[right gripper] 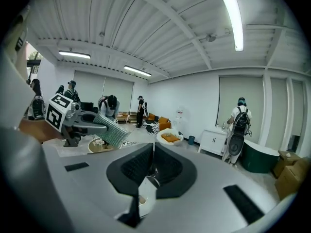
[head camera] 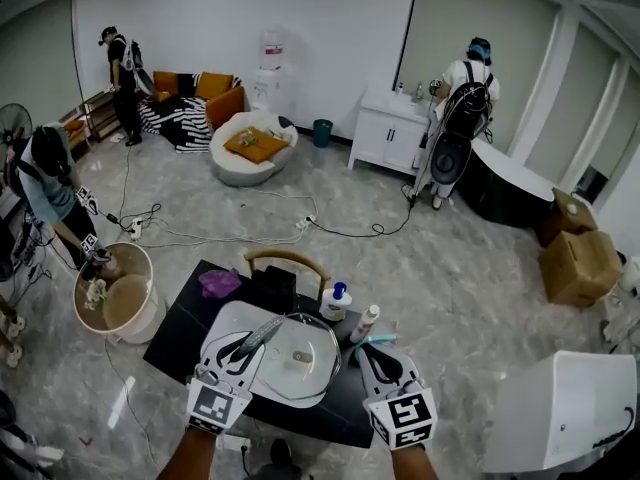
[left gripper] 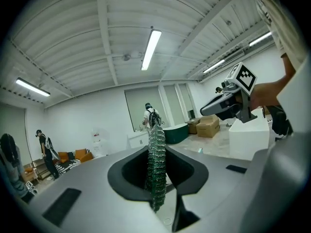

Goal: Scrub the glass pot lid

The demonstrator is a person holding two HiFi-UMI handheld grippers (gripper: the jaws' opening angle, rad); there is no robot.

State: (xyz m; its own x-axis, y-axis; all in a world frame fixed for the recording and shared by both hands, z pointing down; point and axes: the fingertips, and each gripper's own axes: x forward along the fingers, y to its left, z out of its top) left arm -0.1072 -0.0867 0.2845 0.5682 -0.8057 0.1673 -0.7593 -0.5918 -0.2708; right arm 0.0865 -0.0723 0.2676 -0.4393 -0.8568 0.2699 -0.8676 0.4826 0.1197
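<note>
glass lid (head camera: 310, 378): left edge lost under scouring pad (head camera: 262, 334) | pump bottle (head camera: 335, 303) just behind lid: label too small to read | right gripper (head camera: 363, 351) at lid's right rim: touching or not, can't tell | white unit (head camera: 560, 408) well right of lid: cut off

Held forward side by side, left gripper (head camera: 262, 336) clamps a mesh scrubber (left gripper: 156, 169), right gripper (head camera: 358, 351) pinches the glass lid (head camera: 310, 373).

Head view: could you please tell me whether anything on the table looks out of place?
Nothing stands out: the glass lid lies over the white basin, its rim pinched by the right gripper, the left gripper clamps the scouring pad above it, and nothing looks spilled.
</note>
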